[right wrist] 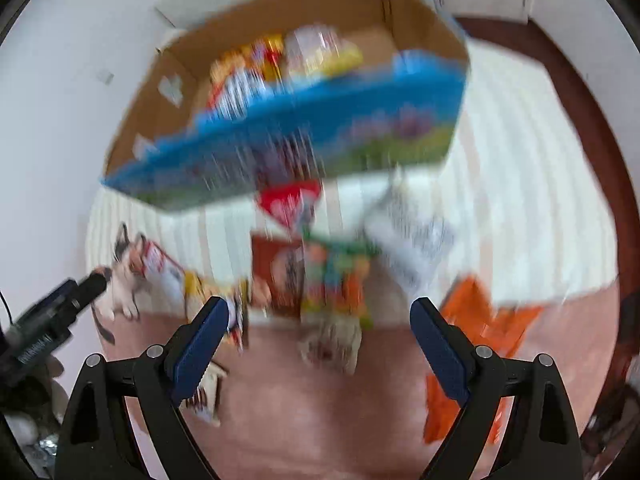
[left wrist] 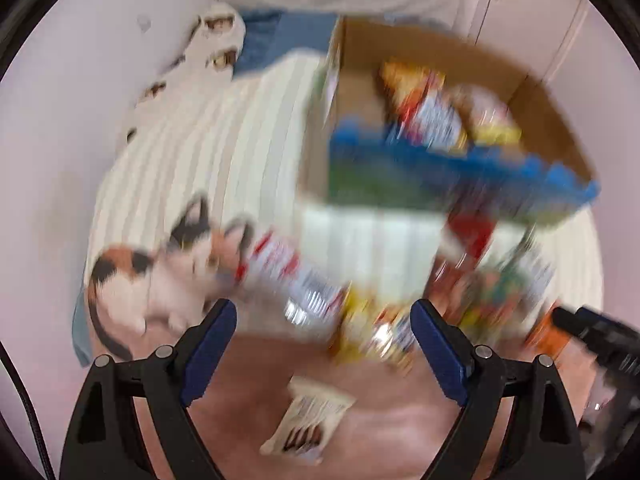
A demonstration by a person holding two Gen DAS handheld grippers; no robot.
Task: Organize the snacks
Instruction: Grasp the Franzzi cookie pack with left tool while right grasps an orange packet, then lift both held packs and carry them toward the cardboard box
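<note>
Both views are smeared by motion. A cardboard box (left wrist: 440, 60) with a blue printed front stands on a striped cloth and holds a few snack packs (left wrist: 432, 120); the same box (right wrist: 304, 12) fills the top of the right wrist view. Several loose snack packs (left wrist: 372, 332) lie in front of it, among them a colourful bag (right wrist: 336, 280), an orange bag (right wrist: 480, 320) and a pale packet (left wrist: 308, 420). My left gripper (left wrist: 323, 360) hangs open above the pink surface, nothing between its fingers. My right gripper (right wrist: 320, 356) is open and empty too, over the packs.
A calico cat plush (left wrist: 160, 276) lies left of the packs on the striped cloth (left wrist: 192, 152). The other gripper shows as a black shape at the right edge (left wrist: 600, 344) and at the left edge (right wrist: 52, 312). A dark wooden edge (right wrist: 568, 80) borders the right side.
</note>
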